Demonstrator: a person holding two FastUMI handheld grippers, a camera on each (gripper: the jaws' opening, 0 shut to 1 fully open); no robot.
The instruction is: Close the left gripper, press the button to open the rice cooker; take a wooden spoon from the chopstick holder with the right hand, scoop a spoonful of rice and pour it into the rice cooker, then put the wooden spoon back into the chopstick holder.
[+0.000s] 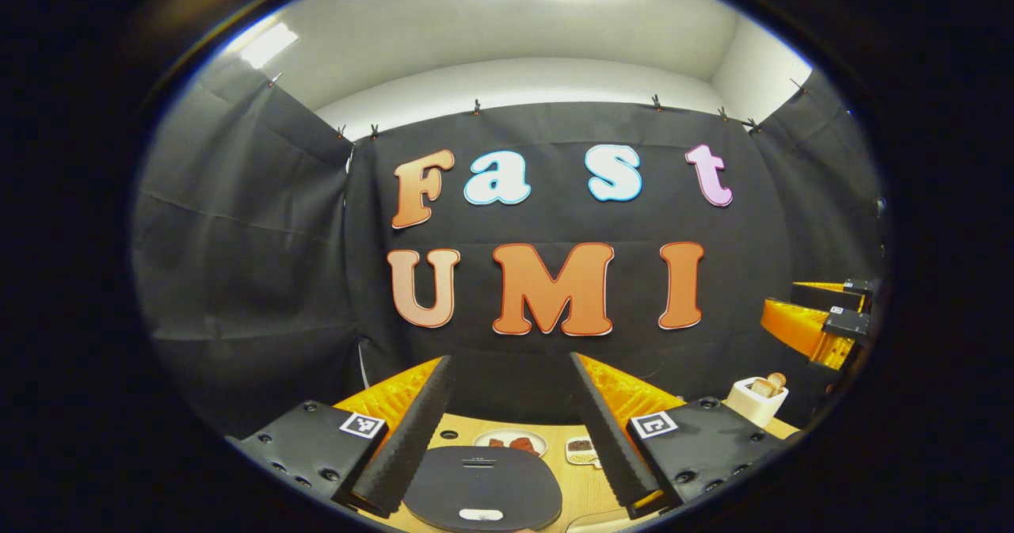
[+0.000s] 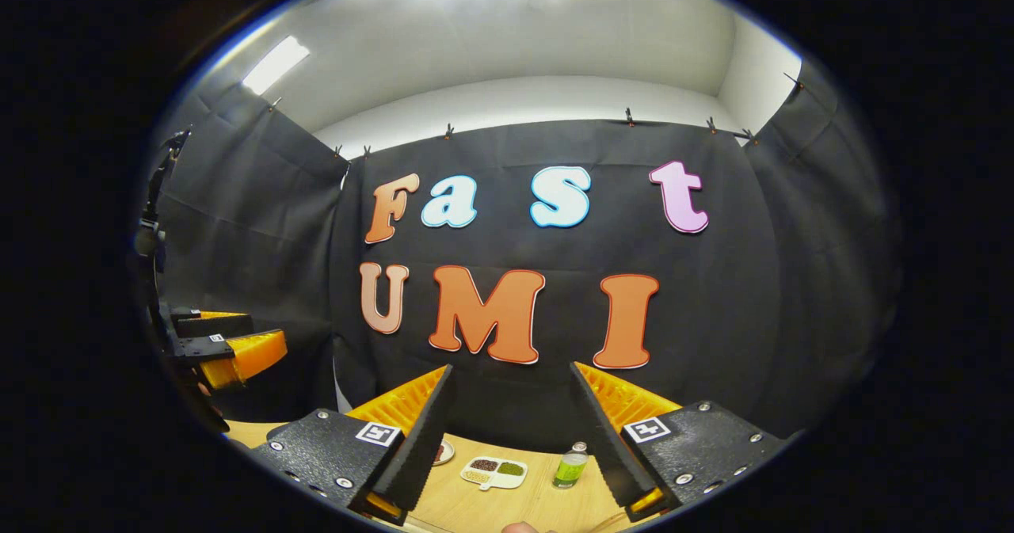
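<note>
Left gripper [image 1: 507, 430] poised above closed rice cooker [image 1: 482, 487], jaws wide apart, empty.
Cooker lay directly below and ahead of it, lid button [image 1: 481, 514] at near edge, between the fingers. Right gripper [image 2: 507, 438]: likewise spread, holding nothing. Chopstick holder [image 1: 756, 400] with wooden spoon [image 1: 770, 382] stood to the right on the wooden table [image 1: 582, 489]; black cloth wall behind.

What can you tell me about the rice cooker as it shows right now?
In the left gripper view the rice cooker sits low between the open left gripper's fingers, seen from above. Its lid is dark, rounded and matte, likely plastic, with a small slot near the back edge and a pale oval button at the front. The lid is down, nothing touches it, and its body is hidden. It rests on the wooden table, in front of a small plate.
</note>
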